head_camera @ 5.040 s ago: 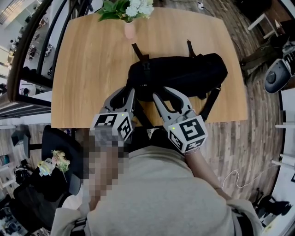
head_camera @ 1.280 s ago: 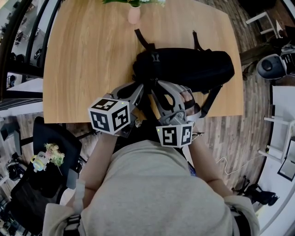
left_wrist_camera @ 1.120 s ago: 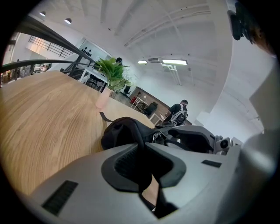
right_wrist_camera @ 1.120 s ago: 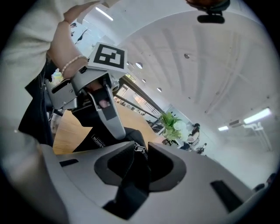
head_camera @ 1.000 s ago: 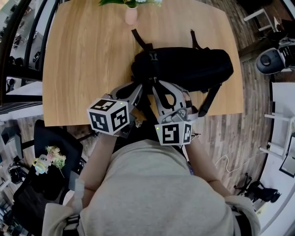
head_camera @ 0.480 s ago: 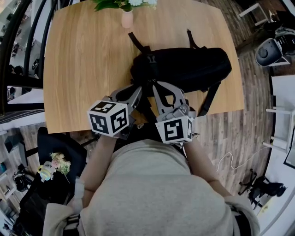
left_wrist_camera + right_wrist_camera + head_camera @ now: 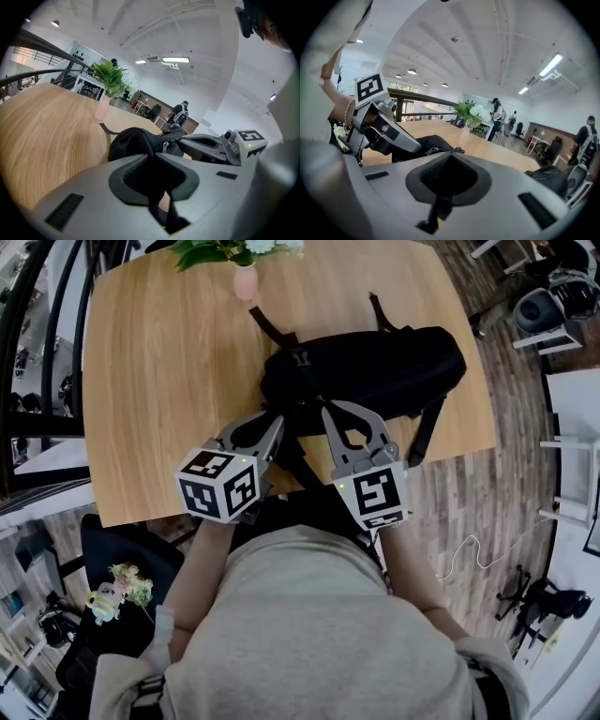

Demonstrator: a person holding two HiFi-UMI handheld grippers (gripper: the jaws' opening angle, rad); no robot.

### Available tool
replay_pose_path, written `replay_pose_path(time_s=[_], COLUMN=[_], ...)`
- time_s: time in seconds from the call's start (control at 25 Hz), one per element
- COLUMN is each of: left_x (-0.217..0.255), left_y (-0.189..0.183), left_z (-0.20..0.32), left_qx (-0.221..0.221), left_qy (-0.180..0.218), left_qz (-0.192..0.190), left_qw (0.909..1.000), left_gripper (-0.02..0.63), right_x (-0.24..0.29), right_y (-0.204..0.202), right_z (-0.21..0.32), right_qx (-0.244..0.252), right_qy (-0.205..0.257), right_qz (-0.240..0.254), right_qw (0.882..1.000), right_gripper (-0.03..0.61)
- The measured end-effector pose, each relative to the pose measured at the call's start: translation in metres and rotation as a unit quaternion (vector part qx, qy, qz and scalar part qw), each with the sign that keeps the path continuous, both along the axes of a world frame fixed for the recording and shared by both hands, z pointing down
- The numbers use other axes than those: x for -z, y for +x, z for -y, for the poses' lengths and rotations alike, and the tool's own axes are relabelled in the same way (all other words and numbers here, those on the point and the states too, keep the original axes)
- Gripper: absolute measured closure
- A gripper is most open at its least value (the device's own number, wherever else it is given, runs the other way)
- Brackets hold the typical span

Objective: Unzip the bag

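Black bag [image 7: 375,371]: soft, long, lying flat on the wooden table [image 7: 169,381], near the front edge, right of centre. Dark straps [image 7: 267,326] trail toward the far side; another hangs off the front edge. Any print on the bag is too small to read. Left gripper [image 7: 278,418] is clamped on a fold of the bag's black fabric at its left end. Right gripper [image 7: 328,409] sits just beside it, jaws pressed together at the bag's near edge; can't tell whether anything thin is pinched. Marker cubes [image 7: 217,486] carry black-and-white square patterns. Pink vase [image 7: 244,282] with greenery stands at the far edge, well apart.
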State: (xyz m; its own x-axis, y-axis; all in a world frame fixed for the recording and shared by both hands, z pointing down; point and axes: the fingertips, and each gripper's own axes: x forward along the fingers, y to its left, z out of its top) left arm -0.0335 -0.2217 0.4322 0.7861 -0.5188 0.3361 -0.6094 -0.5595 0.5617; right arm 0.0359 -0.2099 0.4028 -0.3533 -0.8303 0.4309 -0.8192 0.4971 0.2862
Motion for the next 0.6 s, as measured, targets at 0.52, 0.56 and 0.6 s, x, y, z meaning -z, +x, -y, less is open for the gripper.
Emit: replay_pose_path(time_s=[0.52, 0.56, 0.6], left_x=[-0.005, -0.006, -0.006], left_y=[-0.004, -0.005, -0.005], left_z=[0.007, 0.007, 0.007], left_qx=[0.097, 0.110, 0.121], left_qy=[-0.002, -0.004, -0.005], left_qz=[0.024, 0.025, 0.027], left_qw=[0.9950, 0.9937, 0.9922], left_gripper=[0.557, 0.557, 0.557], right_x=[0.002, 0.002, 0.002], right_y=[0.061, 0.066, 0.073], right_z=[0.014, 0.014, 0.015], right_qx=[0.013, 0.015, 0.017], right_qy=[-0.017, -0.021, -0.025], right_qz=[0.040, 0.043, 0.044], right_qw=[0.999, 0.999, 0.999], right_gripper=[0.568, 0.568, 0.568])
